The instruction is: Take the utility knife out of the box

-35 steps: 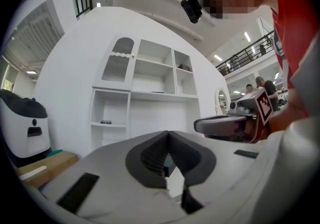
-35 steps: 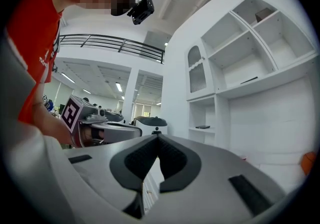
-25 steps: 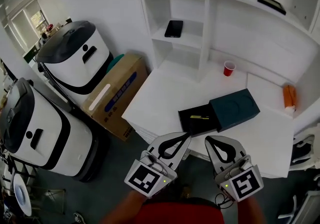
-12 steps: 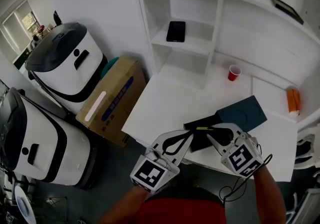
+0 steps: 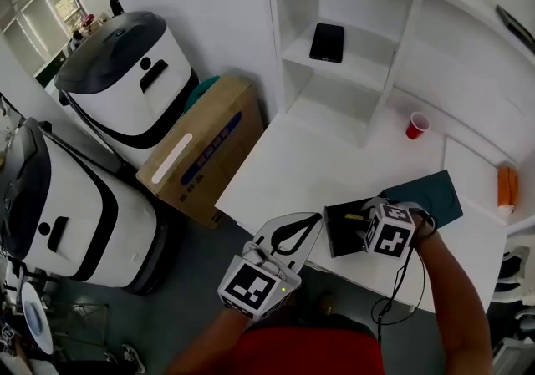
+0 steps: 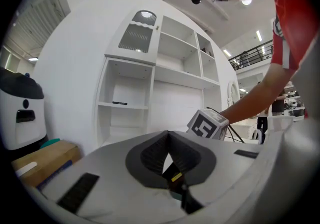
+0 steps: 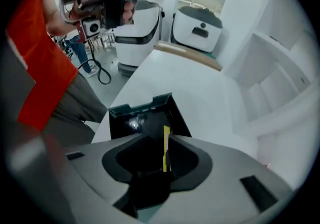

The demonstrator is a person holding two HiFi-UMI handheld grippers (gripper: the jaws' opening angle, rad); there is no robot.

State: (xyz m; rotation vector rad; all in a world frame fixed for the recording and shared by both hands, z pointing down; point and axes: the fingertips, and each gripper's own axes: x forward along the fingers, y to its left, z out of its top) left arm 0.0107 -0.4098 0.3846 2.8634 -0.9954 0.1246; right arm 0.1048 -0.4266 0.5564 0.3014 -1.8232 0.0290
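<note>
**A:** Any writing worth reading?

**B:** Hardly. The cardboard carton (image 5: 196, 152) on the floor by the left edge of the bench (image 5: 292, 173) has blue print, too small to read. The cube (image 5: 389, 231) on each gripper shows only a black-and-white square marker.

**A:** Where's the utility knife (image 7: 165, 145)?

**B:** In the black box (image 5: 338, 235) at the bench's near edge, about midway along. The right gripper view shows it as a yellow strip in the gap of the right tongs (image 7: 161, 137), close against one jaw. Those jaws are slightly apart and reach into the box.

**A:** And the head view?

**B:** The cube covers most of that, so only a speck of yellow shows. Only that view shows the teal lid (image 5: 430, 194) touching the box's far side, and a red cup (image 5: 415, 125) near the far edge.

**A:** The left tongs (image 6: 168, 133)?

**B:** Pressed together at the tips with nothing between them, held just off the near edge. Their view catches the other cube and the person's arm (image 6: 252, 101).
</note>
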